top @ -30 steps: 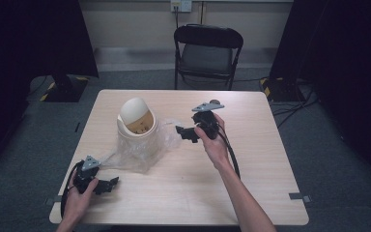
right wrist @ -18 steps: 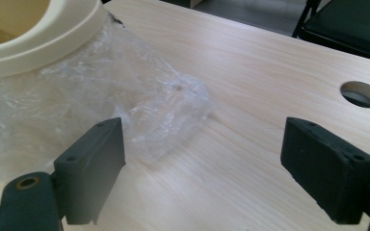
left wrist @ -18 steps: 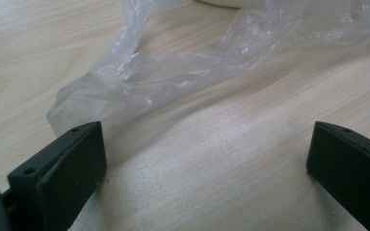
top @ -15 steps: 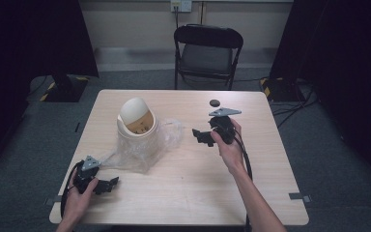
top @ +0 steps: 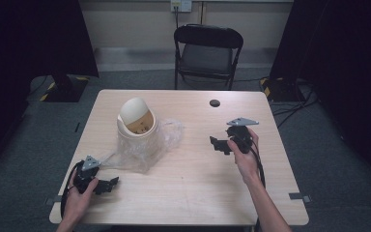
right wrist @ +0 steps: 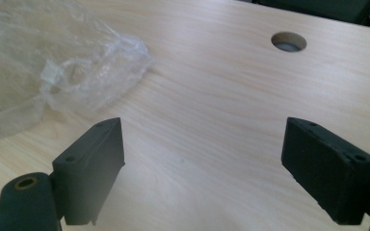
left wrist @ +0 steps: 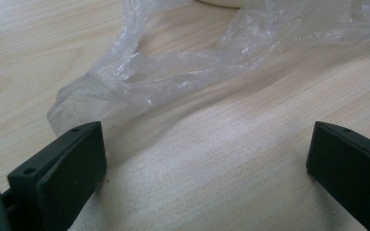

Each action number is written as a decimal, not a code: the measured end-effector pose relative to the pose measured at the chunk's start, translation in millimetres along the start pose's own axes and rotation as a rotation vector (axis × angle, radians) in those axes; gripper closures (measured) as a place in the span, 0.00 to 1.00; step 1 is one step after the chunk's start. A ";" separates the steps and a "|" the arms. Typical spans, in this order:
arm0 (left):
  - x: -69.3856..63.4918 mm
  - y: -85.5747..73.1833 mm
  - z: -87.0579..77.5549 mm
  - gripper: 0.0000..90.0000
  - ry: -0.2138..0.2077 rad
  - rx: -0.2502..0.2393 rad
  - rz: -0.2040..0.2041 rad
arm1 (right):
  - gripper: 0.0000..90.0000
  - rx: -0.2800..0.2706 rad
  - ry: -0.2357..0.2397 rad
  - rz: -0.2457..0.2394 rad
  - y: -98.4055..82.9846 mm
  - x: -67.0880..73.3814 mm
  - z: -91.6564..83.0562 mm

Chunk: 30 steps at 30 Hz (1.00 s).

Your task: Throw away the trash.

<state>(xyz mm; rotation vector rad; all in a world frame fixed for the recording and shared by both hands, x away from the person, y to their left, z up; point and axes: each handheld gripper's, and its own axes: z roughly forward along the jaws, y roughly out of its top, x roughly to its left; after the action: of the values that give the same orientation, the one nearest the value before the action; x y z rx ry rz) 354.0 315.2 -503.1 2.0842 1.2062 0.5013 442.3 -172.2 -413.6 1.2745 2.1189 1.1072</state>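
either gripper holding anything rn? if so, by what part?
Nothing held. Left gripper and right gripper are both open over bare table, clear of the plastic bag.

table (top: 188,193) bears bin (top: 136,126), plastic bag (top: 149,147)

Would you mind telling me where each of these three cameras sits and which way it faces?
High view: above the person's side, looking forward and down on the table; forearms, left gripper, right gripper.
Left gripper view: rides the left gripper, facing the plastic bag; open jaws.
Right gripper view: rides the right gripper, facing the table hole; open jaws.
Shared: all three show the bag.
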 end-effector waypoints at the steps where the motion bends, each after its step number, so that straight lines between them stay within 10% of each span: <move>1: 0.0 0.0 0.0 0.00 0.000 0.000 0.000 | 0.16 0.003 -0.002 0.003 -3.0 -2.0 -0.8; 30: 0.0 0.0 0.0 0.00 0.000 0.000 0.000 | 0.16 0.126 -0.127 0.139 -109.4 -63.6 -31.6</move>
<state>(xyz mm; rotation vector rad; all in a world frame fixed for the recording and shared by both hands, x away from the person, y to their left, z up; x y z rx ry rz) 353.9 315.2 -503.1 2.0840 1.2061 0.5012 393.2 -269.1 -485.8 1.5293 2.0591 0.9320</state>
